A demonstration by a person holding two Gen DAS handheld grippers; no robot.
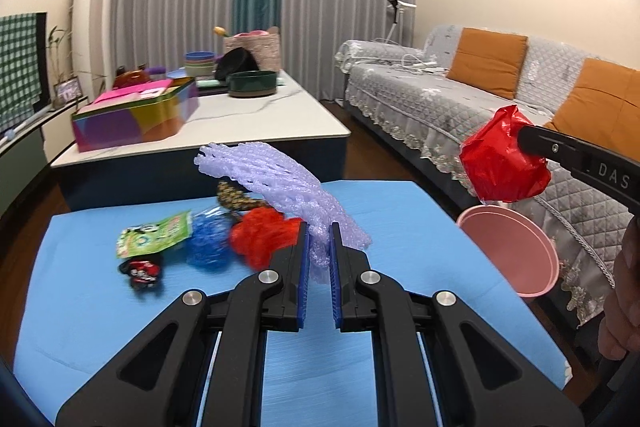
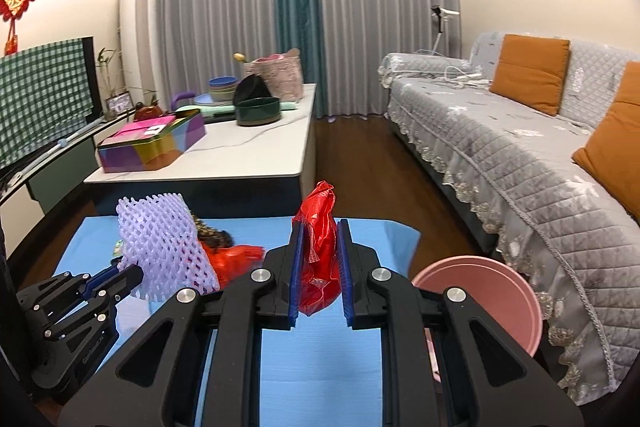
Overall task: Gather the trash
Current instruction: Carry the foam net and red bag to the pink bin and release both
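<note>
My left gripper (image 1: 319, 233) is shut on a lilac foam fruit net (image 1: 276, 183) and holds it above the blue table (image 1: 100, 307); the net also shows in the right wrist view (image 2: 164, 243). My right gripper (image 2: 319, 231) is shut on a crumpled red plastic bag (image 2: 320, 251), held just above the pink bin (image 1: 516, 247), as the left wrist view shows (image 1: 502, 163). The pink bin (image 2: 492, 291) stands off the table's right edge. More trash lies on the table: a red net (image 1: 260, 239), a blue net (image 1: 210, 239), a green wrapper (image 1: 154, 237), a small dark wrapper (image 1: 142, 271).
A white coffee table (image 1: 256, 119) with a colourful tin box (image 1: 136, 115), bowls and a basket stands beyond the blue table. A grey sofa (image 2: 520, 155) with orange cushions runs along the right. A dark patterned item (image 1: 236, 197) lies behind the nets.
</note>
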